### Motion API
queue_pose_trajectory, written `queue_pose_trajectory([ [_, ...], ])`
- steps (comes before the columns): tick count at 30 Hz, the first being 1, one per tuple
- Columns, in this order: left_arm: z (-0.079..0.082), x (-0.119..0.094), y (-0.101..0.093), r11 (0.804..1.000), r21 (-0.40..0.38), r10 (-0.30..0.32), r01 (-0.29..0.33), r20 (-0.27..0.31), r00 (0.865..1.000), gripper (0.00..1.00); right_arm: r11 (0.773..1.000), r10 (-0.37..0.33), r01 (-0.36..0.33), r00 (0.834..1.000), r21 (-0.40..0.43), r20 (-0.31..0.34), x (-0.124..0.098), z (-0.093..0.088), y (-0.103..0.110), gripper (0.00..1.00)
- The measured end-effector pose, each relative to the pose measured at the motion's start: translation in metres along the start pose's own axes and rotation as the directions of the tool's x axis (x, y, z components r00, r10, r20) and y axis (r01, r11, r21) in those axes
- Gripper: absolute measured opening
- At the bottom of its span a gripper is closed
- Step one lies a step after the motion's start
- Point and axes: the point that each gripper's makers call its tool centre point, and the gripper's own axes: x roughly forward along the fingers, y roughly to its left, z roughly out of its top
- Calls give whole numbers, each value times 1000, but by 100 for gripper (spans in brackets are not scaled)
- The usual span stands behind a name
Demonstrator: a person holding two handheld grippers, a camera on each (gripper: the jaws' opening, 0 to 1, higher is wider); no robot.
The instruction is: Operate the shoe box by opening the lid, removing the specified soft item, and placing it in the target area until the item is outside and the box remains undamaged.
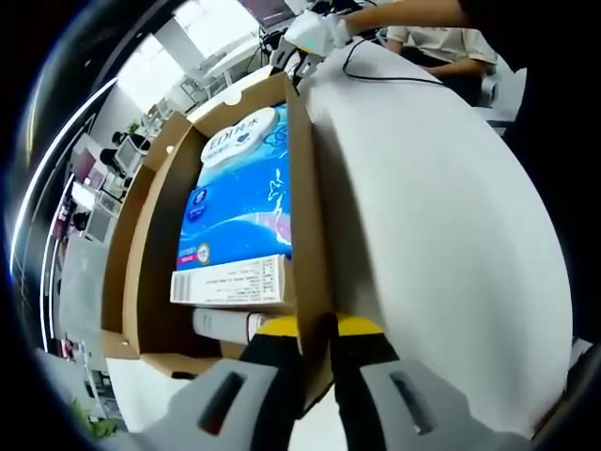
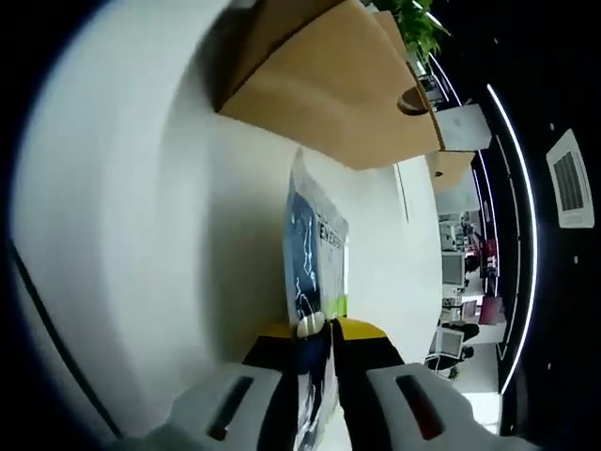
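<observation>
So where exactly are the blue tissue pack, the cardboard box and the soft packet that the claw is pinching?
Blue tissue pack (image 1: 239, 211), left gripper view: middle of its blue face.
Cardboard box (image 1: 308, 225), left gripper view: the side wall beside the pack.
Soft packet (image 2: 308, 258), right gripper view: its printed blue face above the claw.

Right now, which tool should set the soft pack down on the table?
The right tool: it's already shut on the soft pack, holding it out over the white table. The left tool is busy, clamped on the shoe box wall.

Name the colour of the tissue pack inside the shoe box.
Blue with white, clearest in the left gripper view: tissue pack.
</observation>
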Motion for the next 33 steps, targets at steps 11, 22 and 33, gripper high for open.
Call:
queue_pose_trajectory([
  [11,0,0,0,1000,3,1,-1,2,1000,9,1000,12,-12,1000,10,-23,-14,-4,5,11],
  [22,1,0,0,1000,4,1,-1,3,1000,9,999,40,-40,998,-1,-49,-28,-5,15,12],
  [33,0,0,0,1000,3,2,-2,4,1000,9,995,70,-64,994,70,-85,-51,-14,22,17],
])
